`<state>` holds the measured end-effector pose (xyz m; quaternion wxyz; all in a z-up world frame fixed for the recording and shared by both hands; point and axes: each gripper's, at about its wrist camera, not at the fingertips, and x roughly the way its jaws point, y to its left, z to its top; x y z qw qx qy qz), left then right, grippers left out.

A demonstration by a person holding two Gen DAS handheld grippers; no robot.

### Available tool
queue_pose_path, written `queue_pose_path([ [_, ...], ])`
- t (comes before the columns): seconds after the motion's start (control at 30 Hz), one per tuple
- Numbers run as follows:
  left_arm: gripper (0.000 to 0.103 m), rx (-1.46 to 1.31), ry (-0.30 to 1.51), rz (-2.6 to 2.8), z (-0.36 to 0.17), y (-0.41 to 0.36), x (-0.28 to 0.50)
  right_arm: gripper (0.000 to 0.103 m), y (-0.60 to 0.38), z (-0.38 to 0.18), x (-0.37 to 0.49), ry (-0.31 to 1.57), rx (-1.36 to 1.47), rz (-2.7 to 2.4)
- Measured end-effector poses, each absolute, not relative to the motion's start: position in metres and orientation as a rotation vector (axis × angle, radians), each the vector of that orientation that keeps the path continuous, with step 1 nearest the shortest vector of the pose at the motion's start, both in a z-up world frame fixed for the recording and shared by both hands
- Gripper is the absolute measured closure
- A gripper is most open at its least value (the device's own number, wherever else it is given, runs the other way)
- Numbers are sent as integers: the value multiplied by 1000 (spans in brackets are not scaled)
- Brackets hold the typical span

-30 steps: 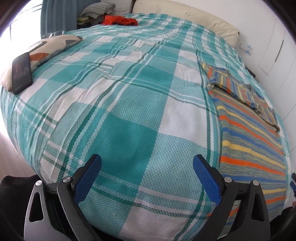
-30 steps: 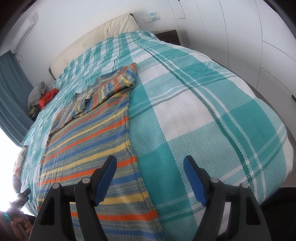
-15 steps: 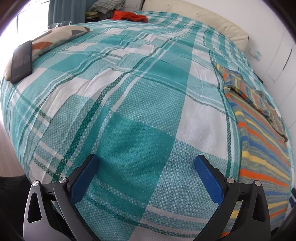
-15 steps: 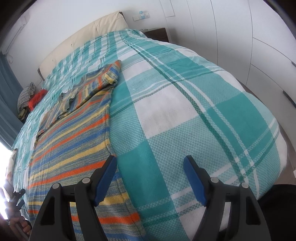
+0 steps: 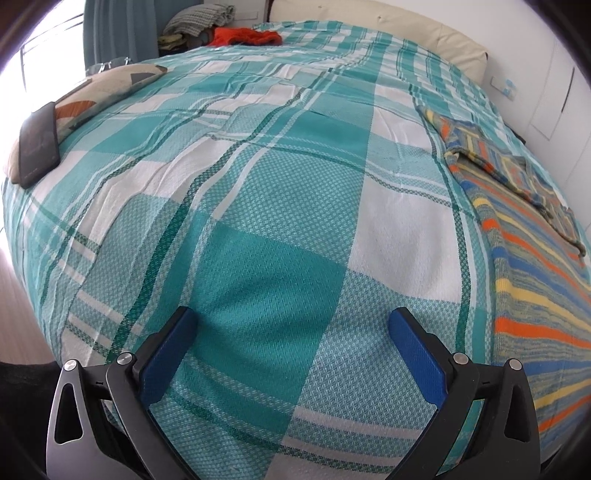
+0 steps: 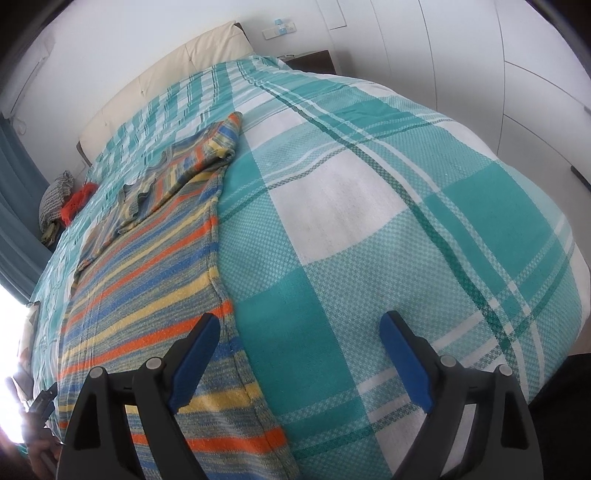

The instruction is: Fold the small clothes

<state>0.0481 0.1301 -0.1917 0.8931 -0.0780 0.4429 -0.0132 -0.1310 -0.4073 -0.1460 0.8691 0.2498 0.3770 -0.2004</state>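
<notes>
A: Striped knit garment [image 6: 147,295], bands of orange, blue, yellow and grey. Lies flat on the bed's teal-and-white plaid cover [image 6: 369,221], lengthwise, with its far end folded over on itself toward the cream padded headboard [image 6: 192,62].

B: Tools?

A: Right tool [image 6: 299,325] hangs over the garment's near right edge, jaws opening, wide apart. Left blue pad [image 6: 195,354] sits above the stripes, the right one above bare plaid. Nothing between them but the cloth below; contact cannot be judged.

B: And the other?

A: Left tool [image 5: 293,321] apart too, jaws wide, over plain plaid. In the left wrist view the garment [image 5: 535,295] lies well off to that tool's right.

B: Surroundings?

A: Dark phone [image 5: 37,144] on a patterned cushion [image 5: 110,88] at the bed's left edge. Red cloth [image 5: 247,37] and a grey folded pile [image 5: 199,18] at the far corner, by a blue curtain [image 5: 122,29]. White cupboard doors [image 6: 517,55] on the right.
</notes>
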Motion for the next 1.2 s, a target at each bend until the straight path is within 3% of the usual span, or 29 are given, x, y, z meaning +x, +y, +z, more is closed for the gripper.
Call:
queue_pose_path([
  [1.2, 0, -155, 915, -14, -193, 128, 47, 12, -404, -147, -131, 792, 517, -418],
])
